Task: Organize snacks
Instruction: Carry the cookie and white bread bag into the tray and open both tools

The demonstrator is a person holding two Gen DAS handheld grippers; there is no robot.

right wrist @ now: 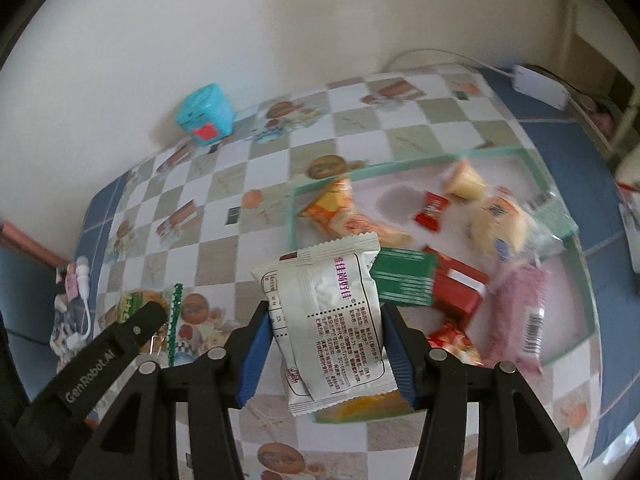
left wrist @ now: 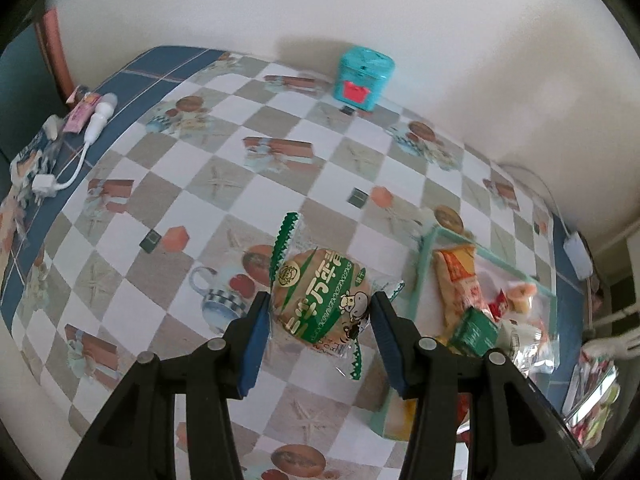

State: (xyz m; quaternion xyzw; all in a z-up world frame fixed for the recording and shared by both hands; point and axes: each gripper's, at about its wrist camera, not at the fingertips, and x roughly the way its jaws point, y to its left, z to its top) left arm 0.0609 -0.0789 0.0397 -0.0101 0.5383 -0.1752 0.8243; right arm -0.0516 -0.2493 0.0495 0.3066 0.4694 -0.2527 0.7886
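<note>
1. The table (left wrist: 168,184), under a checkered cloth, fills both views. Its far edge meets a pale wall (left wrist: 280,8) ahead of both grippers, and a blue border runs down both sides. The widest bare stretch lies ahead and left of the left gripper (left wrist: 320,316).
2. The tray (right wrist: 560,216), clear with a green rim, sits ahead and right of the right gripper (right wrist: 326,332). It holds loose snacks: a green-and-red box (right wrist: 432,284), a pink packet (right wrist: 520,312), a red candy (right wrist: 431,210) and orange bags. Its near left corner lies just under this gripper's fingertips. In the left view only the tray's left rim (left wrist: 424,256) shows, just right of the left gripper.
3. A teal box (left wrist: 362,80) stands against the wall, well ahead of both grippers.
4. The right gripper's blue pads clamp a white pouch (right wrist: 332,316) by its sides, the pouch standing up between them above the tray's corner.
5. The left gripper's pads pinch a green-wrapped biscuit (left wrist: 320,300), held clear above the cloth just left of the tray.
6. Only the right view shows the left gripper from outside, low at its left with the biscuit (right wrist: 132,304) beyond its tip, and most of the tray's contents.
7. The left view alone gives a clear look at the white cable and plug (left wrist: 44,184) on the far left border.
</note>
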